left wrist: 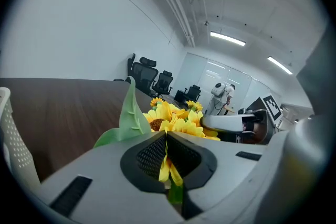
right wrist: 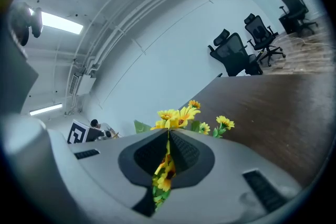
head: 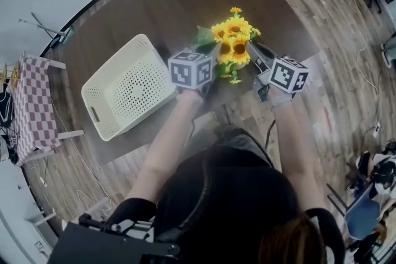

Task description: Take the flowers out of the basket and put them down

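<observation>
A bunch of yellow sunflowers (head: 232, 40) with green leaves stands upright over the dark table, to the right of the cream perforated basket (head: 127, 86). My left gripper (head: 209, 70) is shut on the bunch from the left, with a yellow petal and green stem pinched between its pads (left wrist: 167, 157). My right gripper (head: 261, 66) is shut on it from the right, and flower heads show in its closed jaws (right wrist: 168, 160). The blooms (left wrist: 173, 120) rise just past the left jaws. In the right gripper view the flowers (right wrist: 176, 117) rise the same way. The basket holds nothing that I can see.
The brown wooden table (head: 142, 9) stretches beyond the flowers. The basket's wall (left wrist: 10, 139) stands close at the left. A small stand with a checked cloth (head: 31, 102) is off the table's left end. Black office chairs (right wrist: 247, 50) stand on the wood floor behind.
</observation>
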